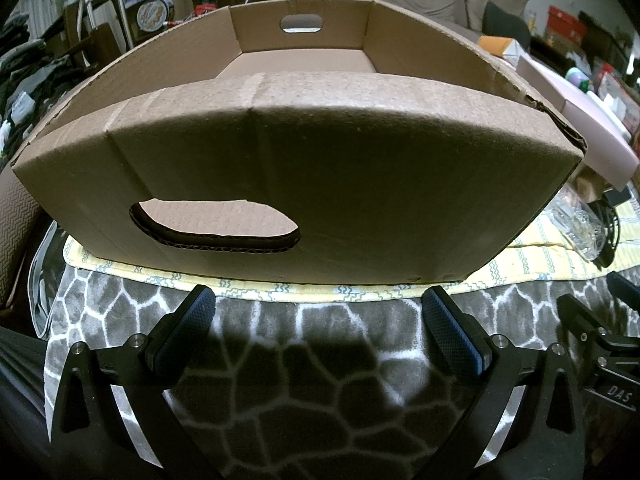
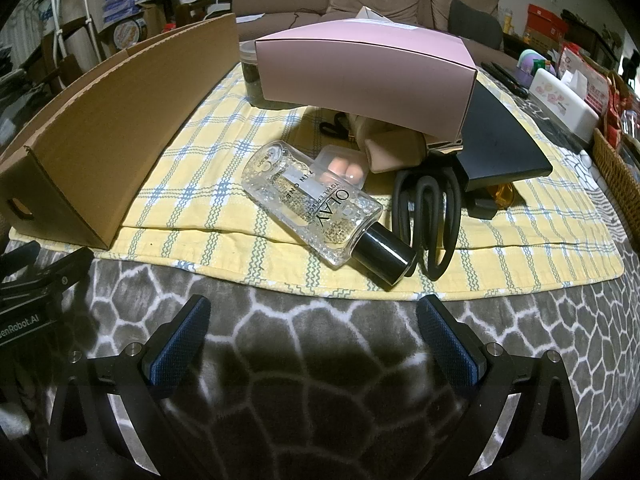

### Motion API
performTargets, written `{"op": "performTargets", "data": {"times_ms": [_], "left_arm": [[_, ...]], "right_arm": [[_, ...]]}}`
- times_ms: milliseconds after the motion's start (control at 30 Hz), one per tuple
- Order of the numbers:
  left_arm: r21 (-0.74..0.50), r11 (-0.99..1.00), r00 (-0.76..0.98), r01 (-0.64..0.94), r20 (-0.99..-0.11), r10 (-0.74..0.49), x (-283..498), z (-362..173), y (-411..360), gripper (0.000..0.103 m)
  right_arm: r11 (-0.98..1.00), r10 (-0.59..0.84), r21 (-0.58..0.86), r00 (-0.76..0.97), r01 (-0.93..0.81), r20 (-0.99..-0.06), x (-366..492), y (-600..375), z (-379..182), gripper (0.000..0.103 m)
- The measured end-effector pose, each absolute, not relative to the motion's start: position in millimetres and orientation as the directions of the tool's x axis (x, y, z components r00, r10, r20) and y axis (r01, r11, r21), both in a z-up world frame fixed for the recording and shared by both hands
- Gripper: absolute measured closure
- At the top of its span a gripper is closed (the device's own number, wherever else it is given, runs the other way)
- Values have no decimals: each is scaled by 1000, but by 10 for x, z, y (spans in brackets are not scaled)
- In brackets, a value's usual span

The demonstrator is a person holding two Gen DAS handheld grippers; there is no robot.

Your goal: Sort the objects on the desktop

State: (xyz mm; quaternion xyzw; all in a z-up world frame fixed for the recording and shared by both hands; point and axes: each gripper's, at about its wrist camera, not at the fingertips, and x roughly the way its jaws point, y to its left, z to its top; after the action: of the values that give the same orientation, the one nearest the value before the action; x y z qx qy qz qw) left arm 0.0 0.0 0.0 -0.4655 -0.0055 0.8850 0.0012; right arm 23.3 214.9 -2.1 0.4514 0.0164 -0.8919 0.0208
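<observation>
Your left gripper (image 1: 318, 312) sits at the bottom of the left wrist view, jaws spread wide, nothing between them, over the grey patterned blanket (image 1: 320, 380). Straight ahead, filling the centre of that frame, is the open cardboard box (image 1: 340, 184), standing on the yellow checked cloth (image 1: 560, 256); a handle cutout faces you at lower left of its near wall.

Your right gripper (image 2: 312, 316) is also fully released and empty, low in the right wrist view above the same blanket. The things to sort lie mid-frame on the cloth: a clear glass bottle (image 2: 316, 200) with a black cap, on its side, cap toward lower right; a small clear case (image 2: 344, 166) with peach pieces touching its upper edge; a looped black cord (image 2: 426, 216) just right of the cap; a pink box (image 2: 368, 72) behind, upper centre, resting atop a beige item and a black box (image 2: 500, 140). A dark jar (image 2: 250, 76) stands at the pink box's left end.
</observation>
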Motion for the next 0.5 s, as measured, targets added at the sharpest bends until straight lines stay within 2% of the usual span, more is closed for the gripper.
{"op": "performTargets", "data": {"times_ms": [500], "left_arm": [[-11,-1000,-567,4,-824,7,0,0,0,0]], "right_arm": [[-999,-22,-11,-592,52,-806,241,2159,-25,0]]}}
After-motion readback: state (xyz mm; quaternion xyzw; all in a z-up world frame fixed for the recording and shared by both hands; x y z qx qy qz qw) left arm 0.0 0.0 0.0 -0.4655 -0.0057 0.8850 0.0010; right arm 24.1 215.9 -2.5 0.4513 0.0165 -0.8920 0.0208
